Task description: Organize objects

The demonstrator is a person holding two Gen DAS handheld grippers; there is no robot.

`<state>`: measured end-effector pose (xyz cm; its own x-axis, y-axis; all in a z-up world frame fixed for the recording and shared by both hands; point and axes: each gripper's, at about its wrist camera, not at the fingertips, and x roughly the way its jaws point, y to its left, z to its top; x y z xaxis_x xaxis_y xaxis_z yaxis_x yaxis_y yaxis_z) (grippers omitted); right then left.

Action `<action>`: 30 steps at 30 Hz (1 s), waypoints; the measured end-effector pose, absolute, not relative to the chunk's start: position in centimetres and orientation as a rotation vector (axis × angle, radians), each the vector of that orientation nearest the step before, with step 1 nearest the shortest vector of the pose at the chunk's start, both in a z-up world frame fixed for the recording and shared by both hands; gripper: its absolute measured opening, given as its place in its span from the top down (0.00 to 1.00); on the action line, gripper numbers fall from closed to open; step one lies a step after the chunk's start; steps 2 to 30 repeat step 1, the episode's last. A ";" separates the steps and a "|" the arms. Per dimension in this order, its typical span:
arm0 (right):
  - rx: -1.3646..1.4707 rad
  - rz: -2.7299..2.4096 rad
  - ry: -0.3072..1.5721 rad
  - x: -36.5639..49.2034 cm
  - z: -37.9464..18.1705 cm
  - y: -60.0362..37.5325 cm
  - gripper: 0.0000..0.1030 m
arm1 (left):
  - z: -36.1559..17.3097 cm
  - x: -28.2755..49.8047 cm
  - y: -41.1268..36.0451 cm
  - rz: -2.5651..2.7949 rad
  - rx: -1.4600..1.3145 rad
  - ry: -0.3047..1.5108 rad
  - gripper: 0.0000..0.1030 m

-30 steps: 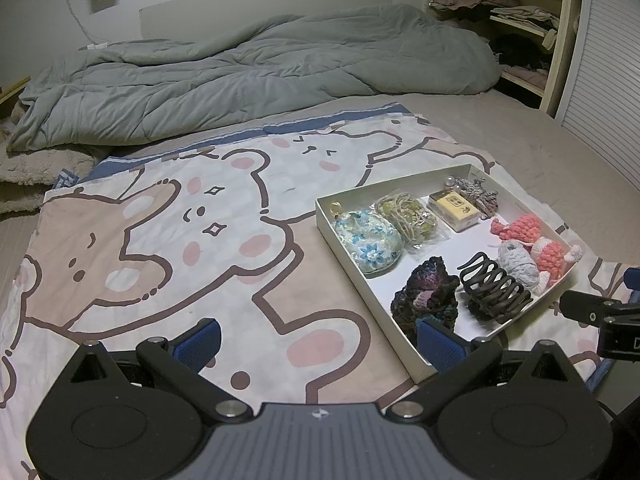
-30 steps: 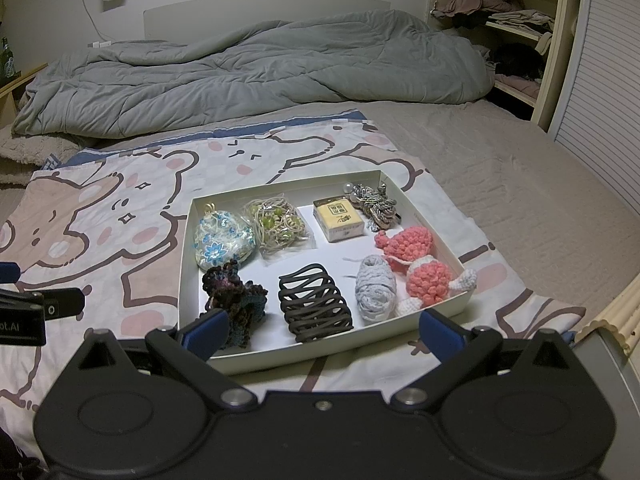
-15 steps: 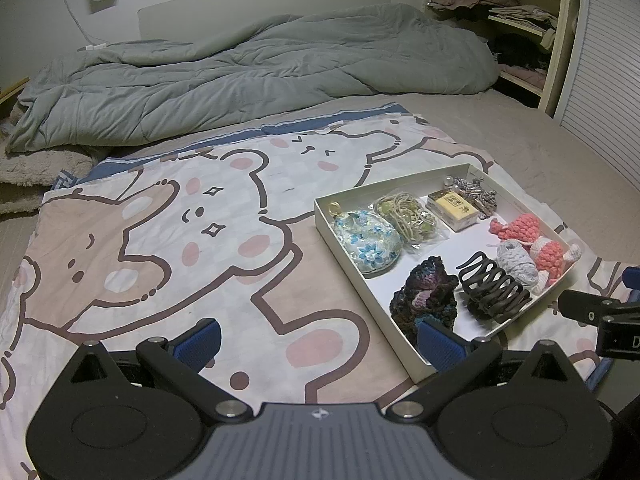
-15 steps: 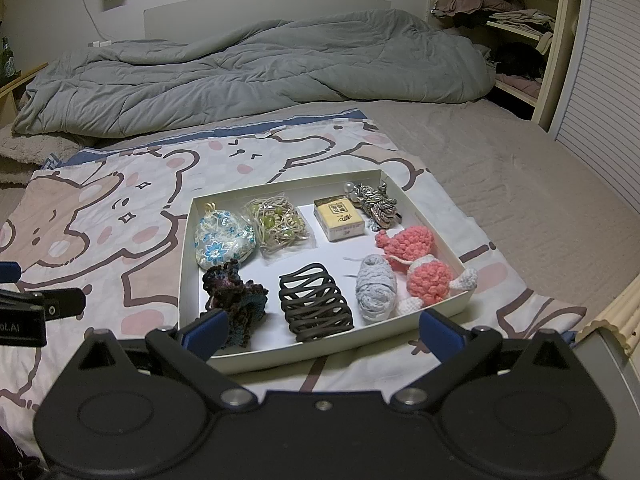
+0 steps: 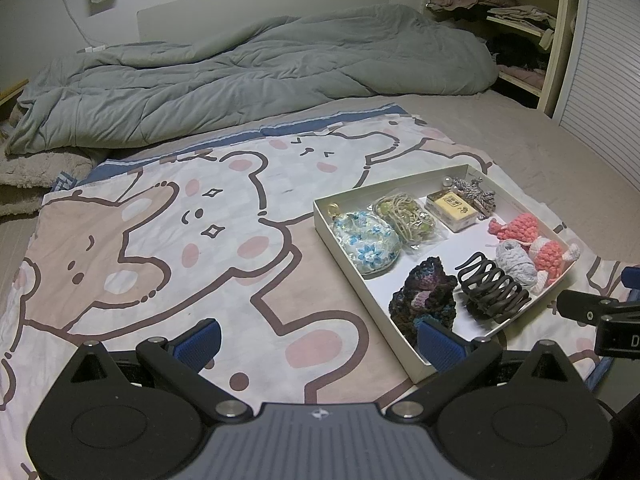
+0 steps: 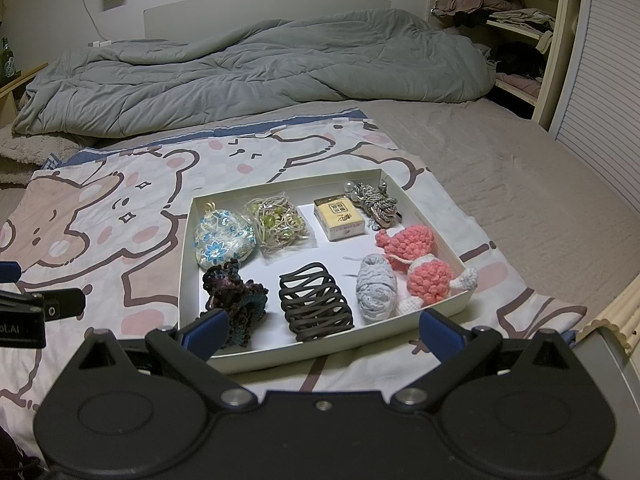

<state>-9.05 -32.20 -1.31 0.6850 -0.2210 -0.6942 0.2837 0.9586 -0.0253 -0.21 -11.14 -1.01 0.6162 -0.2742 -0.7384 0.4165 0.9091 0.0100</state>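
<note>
Your left gripper (image 5: pixel 318 342): jaws spread wide, holding nothing, over the bear-print blanket (image 5: pixel 168 240) just left of the box.
Box (image 6: pixel 320 350): a shallow white tray lying on the blanket, straight ahead of your right gripper.
Back row in the box: flowered pouch (image 6: pixel 224 242), bag of beads and cord (image 6: pixel 280 226), small yellow carton (image 6: pixel 339 217), knotted cord charm (image 6: pixel 376 202).
Front row in the box: dark scrunchie (image 6: pixel 236 300), brown hair claw (image 6: pixel 316 300), grey yarn bundle (image 6: pixel 376 288), pink crochet toy (image 6: pixel 420 260).
Your right gripper (image 6: pixel 322 330): jaws wide apart and empty, at the box's near edge.
Behind: a grey quilt (image 6: pixel 260 68) heaped across the bed.
</note>
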 end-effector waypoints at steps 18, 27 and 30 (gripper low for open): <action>0.086 -0.283 0.766 -9.0 -1.3 -32.2 0.00 | -1.0 -0.2 -11.2 -0.402 0.187 0.816 0.00; 0.086 -0.283 0.766 -9.0 -1.3 -32.2 0.00 | -1.0 -0.2 -11.2 -0.402 0.187 0.816 0.00; 0.086 -0.283 0.766 -9.0 -1.3 -32.2 0.00 | -1.0 -0.2 -11.2 -0.402 0.187 0.816 0.00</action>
